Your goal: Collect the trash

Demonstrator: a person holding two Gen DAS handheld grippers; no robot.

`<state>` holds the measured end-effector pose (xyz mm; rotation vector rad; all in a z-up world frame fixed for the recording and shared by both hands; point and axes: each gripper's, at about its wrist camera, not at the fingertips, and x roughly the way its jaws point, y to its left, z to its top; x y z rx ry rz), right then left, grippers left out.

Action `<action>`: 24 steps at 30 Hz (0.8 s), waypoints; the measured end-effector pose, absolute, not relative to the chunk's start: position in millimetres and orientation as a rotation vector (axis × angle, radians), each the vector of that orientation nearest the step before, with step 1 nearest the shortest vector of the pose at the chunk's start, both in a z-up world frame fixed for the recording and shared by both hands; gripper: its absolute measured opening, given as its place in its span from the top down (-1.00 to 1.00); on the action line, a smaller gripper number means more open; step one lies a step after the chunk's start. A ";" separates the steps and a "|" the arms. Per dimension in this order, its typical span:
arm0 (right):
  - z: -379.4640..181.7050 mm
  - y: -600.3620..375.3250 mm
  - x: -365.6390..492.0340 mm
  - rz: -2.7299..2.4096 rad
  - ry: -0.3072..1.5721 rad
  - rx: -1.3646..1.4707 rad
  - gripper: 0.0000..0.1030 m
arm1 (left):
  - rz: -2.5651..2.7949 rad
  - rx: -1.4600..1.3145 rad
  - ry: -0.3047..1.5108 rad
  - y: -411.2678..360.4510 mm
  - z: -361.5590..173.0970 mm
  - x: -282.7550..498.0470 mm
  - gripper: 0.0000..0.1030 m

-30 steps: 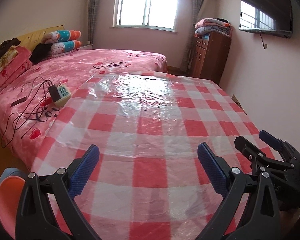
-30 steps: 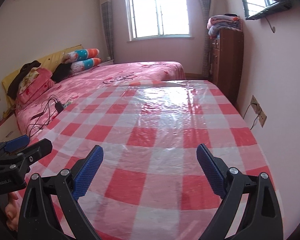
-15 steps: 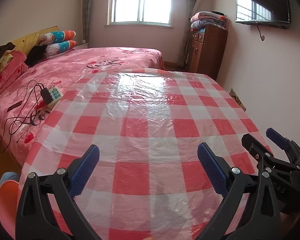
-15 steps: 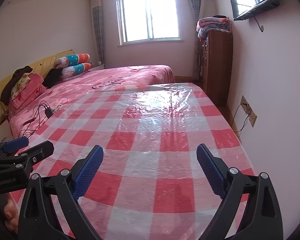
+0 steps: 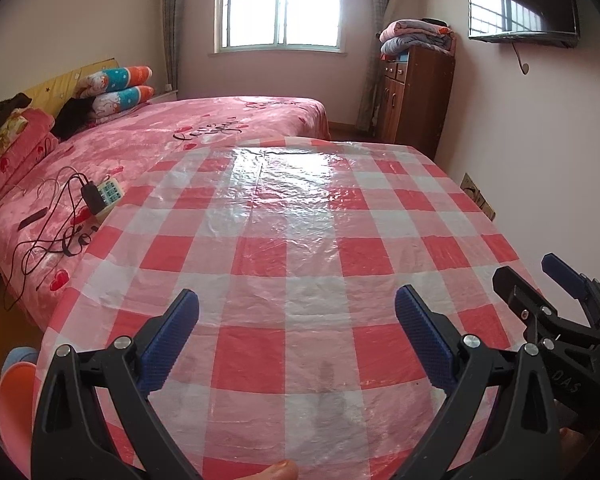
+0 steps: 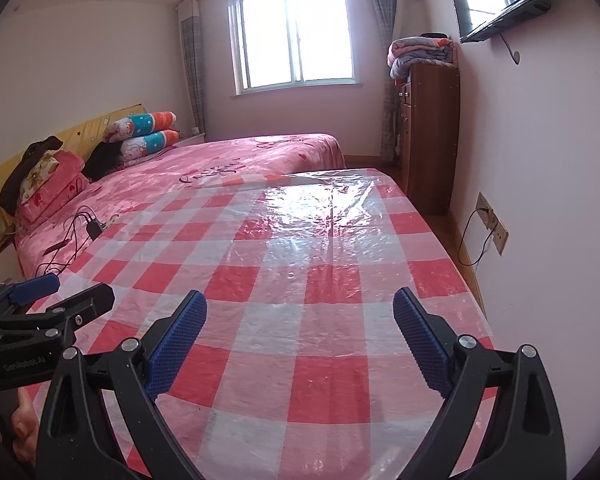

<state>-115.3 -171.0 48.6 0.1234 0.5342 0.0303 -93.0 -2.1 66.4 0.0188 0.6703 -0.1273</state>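
Observation:
A table under a red-and-white checked plastic cloth point(image 5: 300, 248) fills both views, also in the right wrist view point(image 6: 320, 280). No trash shows on it. My left gripper point(image 5: 296, 312) is open and empty above the near edge of the cloth. My right gripper point(image 6: 300, 316) is open and empty, held level beside it. The right gripper also shows at the right edge of the left wrist view point(image 5: 548, 292). The left gripper also shows at the left edge of the right wrist view point(image 6: 60, 296).
A pink bed point(image 5: 140, 148) lies left of the table, with pillows, a power strip and cables point(image 5: 100, 196). A wooden cabinet point(image 5: 416, 96) stands at the back right under a wall TV point(image 5: 520, 4). An orange bin rim point(image 5: 14, 396) sits low left. A wall socket point(image 6: 492, 222) is at right.
Both grippers have pulled back and tilted up a little, so more of the table's near edge and the room show. Both stay open and empty.

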 end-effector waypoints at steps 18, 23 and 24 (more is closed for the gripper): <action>51.7 -179.0 -121.0 0.032 0.519 0.136 -0.84 | -0.104 0.060 0.658 -13.3 66.4 -96.8 -0.92; 52.0 -179.3 -121.2 0.034 0.520 0.138 -0.84 | -0.096 0.060 0.660 -12.2 65.9 -96.1 -0.92; 52.0 -179.2 -120.9 0.035 0.521 0.139 -0.84 | -0.096 0.058 0.661 -11.7 65.4 -95.5 -0.92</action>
